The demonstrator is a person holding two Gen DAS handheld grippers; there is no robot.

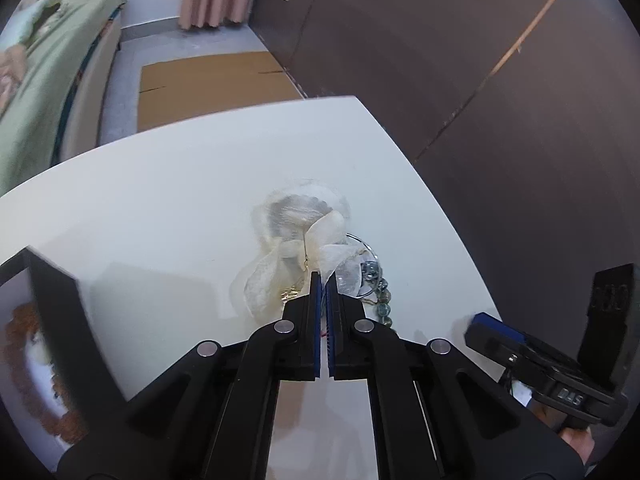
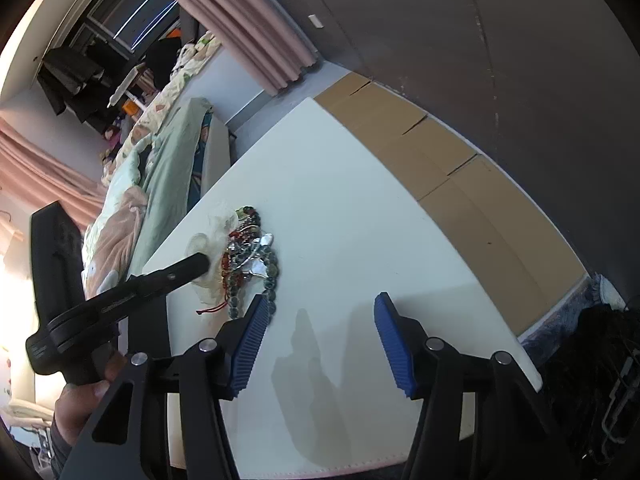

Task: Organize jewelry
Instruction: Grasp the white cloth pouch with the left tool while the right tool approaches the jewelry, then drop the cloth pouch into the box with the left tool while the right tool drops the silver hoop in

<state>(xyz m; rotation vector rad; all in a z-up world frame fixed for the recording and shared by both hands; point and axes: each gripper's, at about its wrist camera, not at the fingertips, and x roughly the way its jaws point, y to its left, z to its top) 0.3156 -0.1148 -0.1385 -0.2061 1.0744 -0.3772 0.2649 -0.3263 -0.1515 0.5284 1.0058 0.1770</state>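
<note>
A cream sheer organza pouch (image 1: 296, 236) lies crumpled on the white table (image 1: 160, 208), partly over a heap of jewelry. My left gripper (image 1: 323, 280) is shut on the pouch's near edge. Green glass beads (image 1: 384, 300) and a silver ring (image 1: 366, 246) show beside it. In the right wrist view the heap (image 2: 250, 256) holds red, green and silver bead strings, with the pouch (image 2: 208, 240) behind it and my left gripper (image 2: 198, 262) over it. My right gripper (image 2: 320, 316) is open and empty above the bare table, right of the heap.
A black-framed box (image 1: 48, 320) holding an orange bead necklace (image 1: 24, 360) stands at the table's left. Flat cardboard (image 1: 212, 84) lies on the floor beyond the far edge. A bed with green covers (image 1: 36, 80) is at left, a dark wall (image 1: 480, 80) at right.
</note>
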